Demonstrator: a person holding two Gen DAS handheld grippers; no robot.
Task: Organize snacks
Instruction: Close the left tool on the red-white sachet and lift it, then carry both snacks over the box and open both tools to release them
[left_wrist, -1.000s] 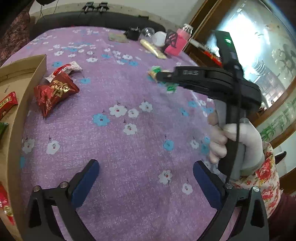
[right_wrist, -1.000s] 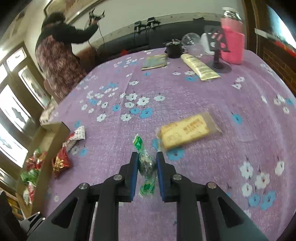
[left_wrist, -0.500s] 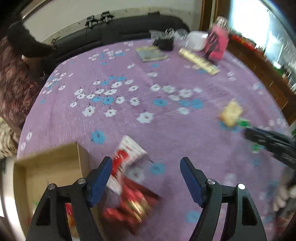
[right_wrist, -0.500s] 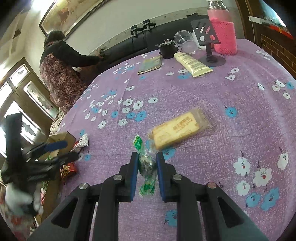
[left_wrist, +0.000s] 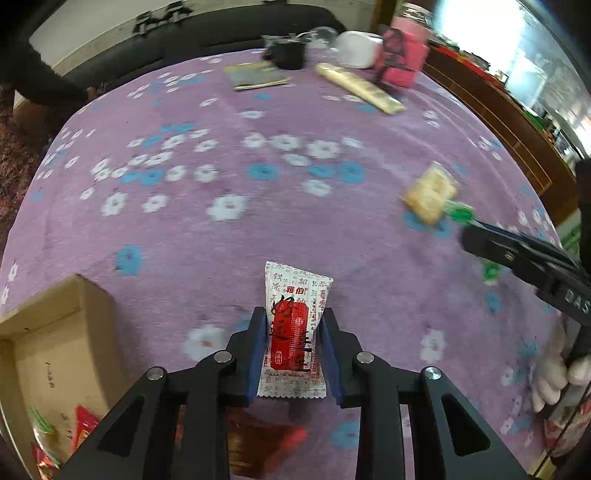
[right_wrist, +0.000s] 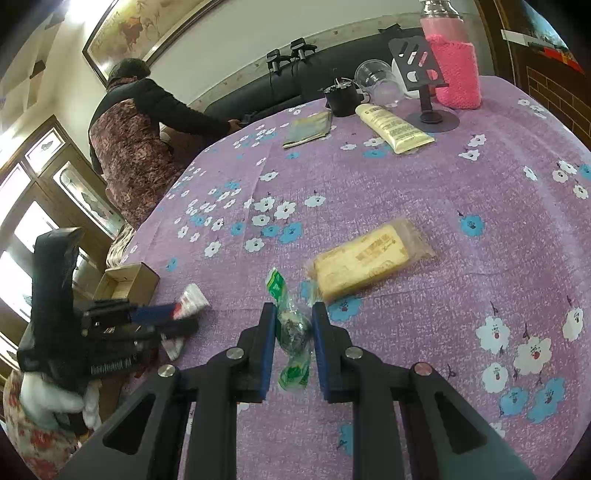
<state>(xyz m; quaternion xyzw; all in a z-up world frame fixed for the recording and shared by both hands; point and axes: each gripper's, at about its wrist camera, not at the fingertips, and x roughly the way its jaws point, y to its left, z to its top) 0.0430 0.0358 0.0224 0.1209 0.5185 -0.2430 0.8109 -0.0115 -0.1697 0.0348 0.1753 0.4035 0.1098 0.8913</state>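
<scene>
A white and red snack packet (left_wrist: 295, 284) lies on the purple flowered cloth. The jaws of my left gripper (left_wrist: 293, 314) are closing around it, and the blue pads touch both its sides. In the right wrist view the same packet (right_wrist: 194, 297) sticks out of the left gripper (right_wrist: 177, 319) beside the cardboard box (right_wrist: 125, 280). My right gripper (right_wrist: 293, 314) is shut on a green-wrapped candy (right_wrist: 291, 328) just above the cloth. A yellow biscuit packet (right_wrist: 364, 258) lies right behind it. The box (left_wrist: 48, 332) holds several wrapped snacks.
A red packet (left_wrist: 266, 439) lies under the left gripper's frame. At the table's far end stand a pink bottle (right_wrist: 456, 70), a phone stand (right_wrist: 424, 92), a cream tube (right_wrist: 391, 127), a booklet (right_wrist: 308, 129) and cups. A person (right_wrist: 136, 147) stands beyond the far left edge.
The left gripper swung over to the white and red packet by the box and narrowed from wide open onto it. The right gripper kept still, shut on the green candy.
</scene>
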